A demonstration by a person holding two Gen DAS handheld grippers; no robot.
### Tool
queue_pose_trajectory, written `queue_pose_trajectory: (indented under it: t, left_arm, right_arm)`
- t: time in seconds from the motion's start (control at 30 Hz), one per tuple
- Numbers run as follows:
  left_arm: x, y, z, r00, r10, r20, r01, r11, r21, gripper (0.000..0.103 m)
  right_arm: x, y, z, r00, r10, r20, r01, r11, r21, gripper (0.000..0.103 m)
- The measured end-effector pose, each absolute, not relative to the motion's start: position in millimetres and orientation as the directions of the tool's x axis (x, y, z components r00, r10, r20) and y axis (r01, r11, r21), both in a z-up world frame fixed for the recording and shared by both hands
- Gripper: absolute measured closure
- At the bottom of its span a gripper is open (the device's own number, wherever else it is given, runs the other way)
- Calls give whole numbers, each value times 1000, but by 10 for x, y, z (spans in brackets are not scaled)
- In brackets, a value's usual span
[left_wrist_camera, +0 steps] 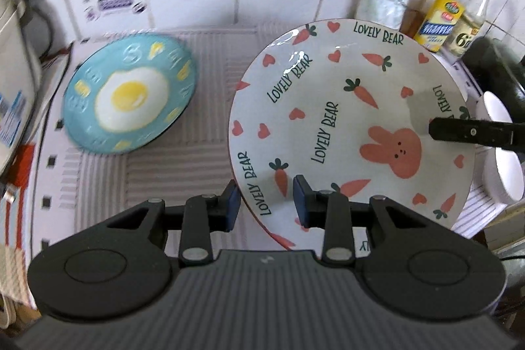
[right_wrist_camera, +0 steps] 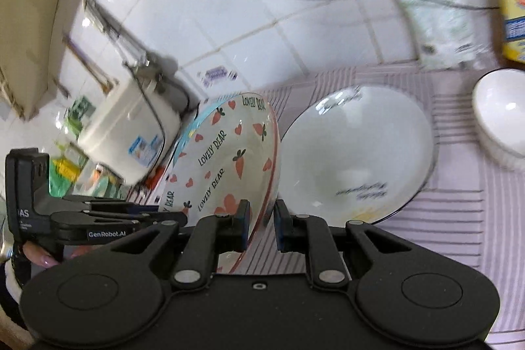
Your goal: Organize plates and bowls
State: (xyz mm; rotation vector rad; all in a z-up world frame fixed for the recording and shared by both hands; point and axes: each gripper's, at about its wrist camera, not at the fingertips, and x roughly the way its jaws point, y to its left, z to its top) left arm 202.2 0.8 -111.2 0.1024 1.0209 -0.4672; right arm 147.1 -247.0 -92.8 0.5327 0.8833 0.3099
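Note:
A white plate with carrots, hearts, a pink rabbit and "LOVELY BEAR" lettering (left_wrist_camera: 344,120) is held up off the striped mat, tilted. My left gripper (left_wrist_camera: 267,205) straddles its near rim, one blue pad on each side. My right gripper (right_wrist_camera: 262,227) straddles its opposite rim (right_wrist_camera: 229,153), and one right finger shows over the plate in the left wrist view (left_wrist_camera: 472,133). A teal fried-egg plate (left_wrist_camera: 131,94) lies flat on the mat at the left. A white plate with a dark rim (right_wrist_camera: 354,150) and a small white bowl (right_wrist_camera: 502,113) sit on the mat.
A striped drying mat (left_wrist_camera: 203,146) covers the counter. Oil and sauce bottles (left_wrist_camera: 452,12) stand at the back right against the tiled wall. A white rice cooker (right_wrist_camera: 128,127) stands at the left. A dark pan (left_wrist_camera: 492,71) sits at the right.

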Motion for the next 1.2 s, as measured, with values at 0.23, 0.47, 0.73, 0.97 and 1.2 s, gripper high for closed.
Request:
queue_pose_trajectory:
  t: [0.23, 0.47, 0.73, 0.97, 1.2]
  left_arm:
    - [2253, -371, -1282, 413, -343, -844, 445, 884, -142, 71]
    - [2492, -565, -1551, 375, -329, -867, 443, 885, -144, 71]
    - [2699, -725, -1665, 334, -300, -893, 447, 885, -130, 71]
    - [2786, -858, -1694, 321, -263, -910, 460, 883, -92, 71]
    - [2834, -898, -1685, 323, -244, -914, 457, 886, -75, 71]
  right_arm:
    - [1606, -2859, -1028, 633, 434, -641, 13, 822, 569, 84]
    - [1781, -3064, -1311, 607, 424, -672, 48, 825, 564, 84]
    - [1941, -3177, -1487, 577, 403, -711, 90, 834, 545, 84]
    - [2067, -3148, -1570, 543, 340, -768, 121, 873, 472, 84]
    - [2059, -3081, -1561, 539, 298, -788, 143, 890, 434, 84]
